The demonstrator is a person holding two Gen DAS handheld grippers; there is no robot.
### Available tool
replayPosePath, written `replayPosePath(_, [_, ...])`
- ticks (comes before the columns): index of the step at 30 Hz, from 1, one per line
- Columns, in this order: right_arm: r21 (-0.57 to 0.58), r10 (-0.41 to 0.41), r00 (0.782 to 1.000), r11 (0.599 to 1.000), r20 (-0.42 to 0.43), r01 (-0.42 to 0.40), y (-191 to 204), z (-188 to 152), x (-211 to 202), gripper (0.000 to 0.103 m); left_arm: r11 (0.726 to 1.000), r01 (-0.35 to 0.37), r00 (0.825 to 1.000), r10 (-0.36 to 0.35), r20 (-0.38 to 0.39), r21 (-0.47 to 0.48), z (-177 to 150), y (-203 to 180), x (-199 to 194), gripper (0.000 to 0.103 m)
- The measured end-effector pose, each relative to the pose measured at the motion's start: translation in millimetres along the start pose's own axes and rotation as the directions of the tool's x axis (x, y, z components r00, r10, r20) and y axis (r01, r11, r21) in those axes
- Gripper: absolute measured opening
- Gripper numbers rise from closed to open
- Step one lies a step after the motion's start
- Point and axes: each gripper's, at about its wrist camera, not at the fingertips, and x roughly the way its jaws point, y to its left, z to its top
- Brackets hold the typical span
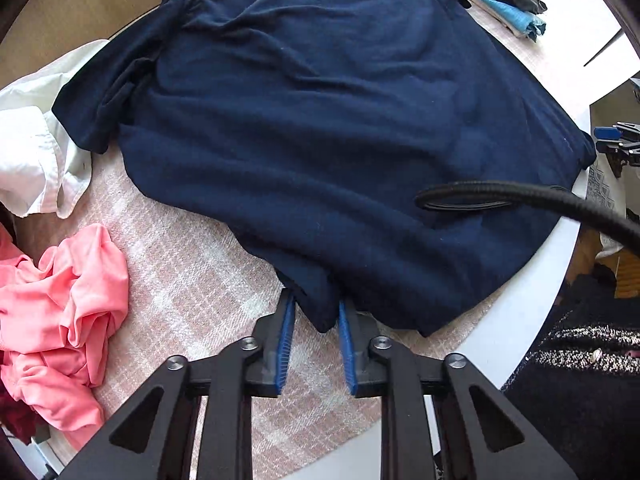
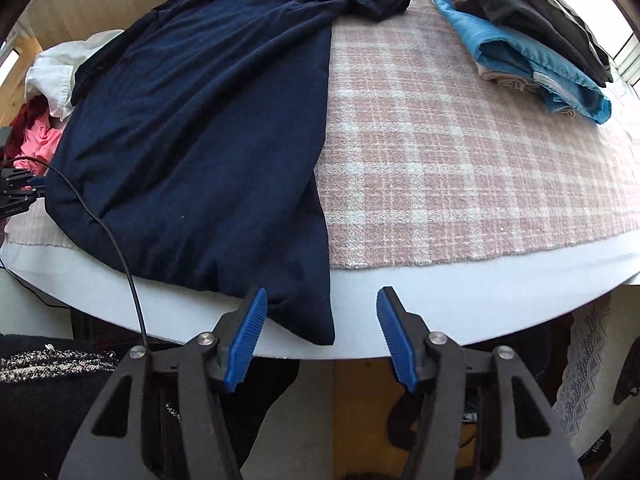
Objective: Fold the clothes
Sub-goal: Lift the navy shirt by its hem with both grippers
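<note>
**Navy shirt flat on desk, hem corner pinched**

Left gripper (image 1: 316,316) fingers clamped on the navy shirt (image 1: 320,120) hem corner. Right gripper (image 2: 320,312) fingers apart, holding nothing, at the desk (image 2: 480,288) edge just beside the shirt's other corner. Shirt lies lengthwise, hem near, collar far, on the plaid cloth (image 2: 460,160). Collar end hard to make out. Folded stack (image 2: 532,40) far right, partly cut off.

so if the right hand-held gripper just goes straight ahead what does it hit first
Likely the navy shirt: its hem corner hangs over the white table edge between the open right hand-held gripper fingers. Depth is unclear, so the table edge may come first.
</note>
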Motion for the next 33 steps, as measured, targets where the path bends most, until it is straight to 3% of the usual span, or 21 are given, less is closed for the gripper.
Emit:
replayPosePath(3, [0.011,0.012,0.998,1.0,0.064,-0.013,-6,-17,-37,0.056,1.0,-0.016,0.999,0.015,0.034,0.008,-19,0,-40,0.019])
replayPosePath(6, [-0.017,-0.032,0.995,0.999,0.091,0.033,-6,-21,-40,0.057,0.999,-0.044,0.997,0.045,0.06,-0.007,-25,5,-53,0.035])
replayPosePath(14, [-0.215,-0.077,0.997,0.974,0.005,0.076,24,5,36,0.057,0.999,-0.016,1.0,0.016,0.013,0.039,1,3,16,0.035])
replayPosePath(15, [-0.222,-0.071,0.997,0.973,-0.006,0.068,25,5,38,0.057,0.999,-0.014,1.0,0.014,0.006,0.037,2,3,19,0.029])
replayPosePath(16, [-0.227,-0.064,0.998,0.972,-0.018,0.058,26,6,40,0.057,0.999,-0.012,1.0,0.012,0.0,0.031,3,4,19,0.014])
replayPosePath(17, [-0.232,-0.056,0.998,0.972,-0.03,0.048,26,6,42,0.055,1.0,-0.011,1.0,0.011,-0.006,0.025,4,5,20,0.007])
replayPosePath(19, [-0.241,-0.042,0.998,0.97,-0.054,0.027,28,7,46,0.006,1.0,-0.003,1.0,0.004,0.014,-0.006,4,14,2,0.005])
replayPosePath(22, [-0.167,0.005,1.0,0.986,0.021,-0.001,12,18,16,0.005,0.997,-0.021,0.998,0.026,0.064,-0.071,4,36,-42,0.005])
replayPosePath(25, [-0.051,0.085,0.985,0.996,0.15,-0.078,-18,41,-37,0.005,0.99,-0.035,0.992,0.051,0.113,-0.136,4,57,-86,0.005])
replayPosePath(29, [0.033,0.123,0.951,0.99,0.284,-0.138,-45,91,-86,0.005,0.984,-0.059,0.977,0.092,0.192,-0.17,45,89,-118,0.005])
replayPosePath(31, [0.048,0.086,0.947,0.993,0.311,-0.106,-50,130,-85,0.005,0.971,-0.117,0.977,0.151,0.152,-0.21,74,108,-93,0.009])
replayPosePath(33, [0.069,0.036,0.966,0.996,0.254,-0.056,-58,177,-59,0.006,0.951,-0.183,0.972,0.212,0.097,-0.25,103,127,-63,0.01])
